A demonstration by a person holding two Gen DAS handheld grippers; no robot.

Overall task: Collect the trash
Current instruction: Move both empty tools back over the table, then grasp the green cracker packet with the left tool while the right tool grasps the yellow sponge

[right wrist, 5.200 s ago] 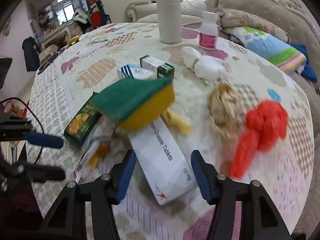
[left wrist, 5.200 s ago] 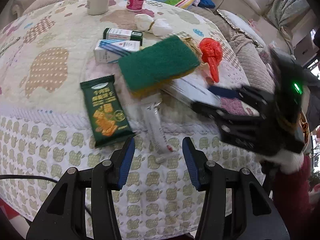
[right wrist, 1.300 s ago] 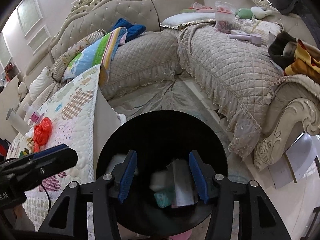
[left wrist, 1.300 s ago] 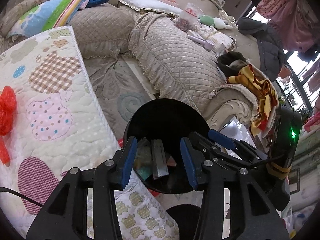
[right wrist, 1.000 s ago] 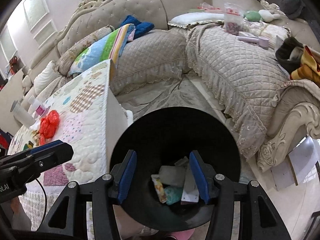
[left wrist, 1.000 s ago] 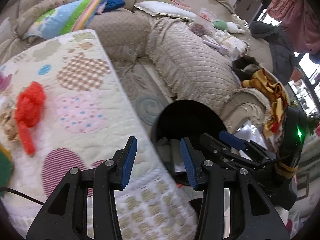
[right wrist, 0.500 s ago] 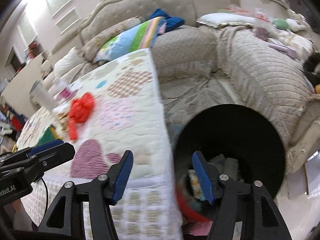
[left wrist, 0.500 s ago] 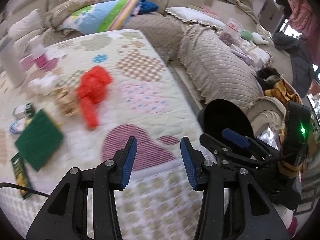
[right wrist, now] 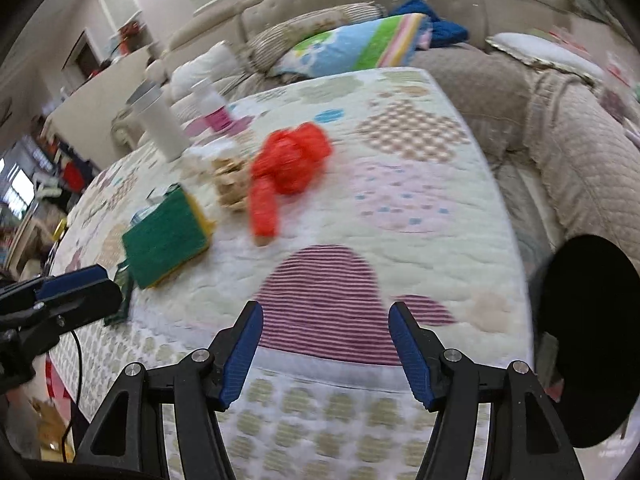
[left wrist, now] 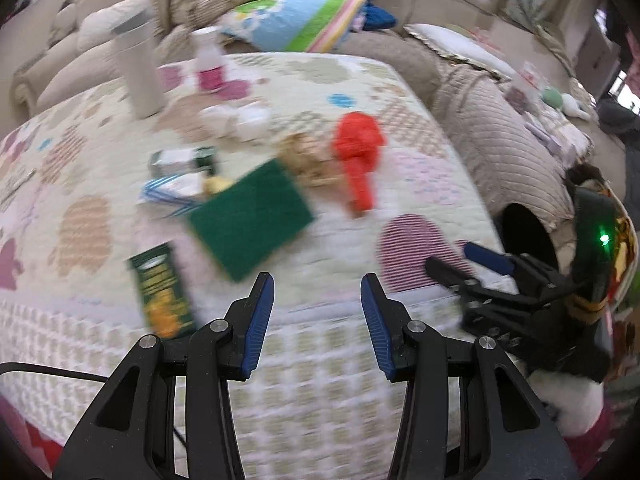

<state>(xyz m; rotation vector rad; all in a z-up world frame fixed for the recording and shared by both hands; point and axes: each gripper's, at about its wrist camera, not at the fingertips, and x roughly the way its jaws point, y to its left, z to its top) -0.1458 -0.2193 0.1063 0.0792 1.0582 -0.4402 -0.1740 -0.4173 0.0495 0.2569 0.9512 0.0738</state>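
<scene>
My left gripper (left wrist: 317, 320) is open and empty over the near edge of the quilted table (left wrist: 400, 184). My right gripper (right wrist: 326, 344) is open and empty over the table's near right corner; it also shows in the left wrist view (left wrist: 460, 264). On the table lie a green sponge (left wrist: 250, 216), a green snack packet (left wrist: 164, 292), a red plastic bag (left wrist: 360, 160), a tan crumpled wad (left wrist: 304, 158), small boxes (left wrist: 180, 176) and white tissue (left wrist: 236, 118). The black bin (right wrist: 592, 336) stands on the floor to the right.
A tall white bottle (left wrist: 140, 68) and a small pink-labelled bottle (left wrist: 210, 64) stand at the table's far side. A beige sofa (right wrist: 568, 128) with a striped pillow (right wrist: 360, 48) wraps around behind and to the right.
Both grippers dropped their trash in the black bin, then swung left from the bin back over the table. Both are open and empty now. The white tablet box and the clear wrapper are gone from the table.
</scene>
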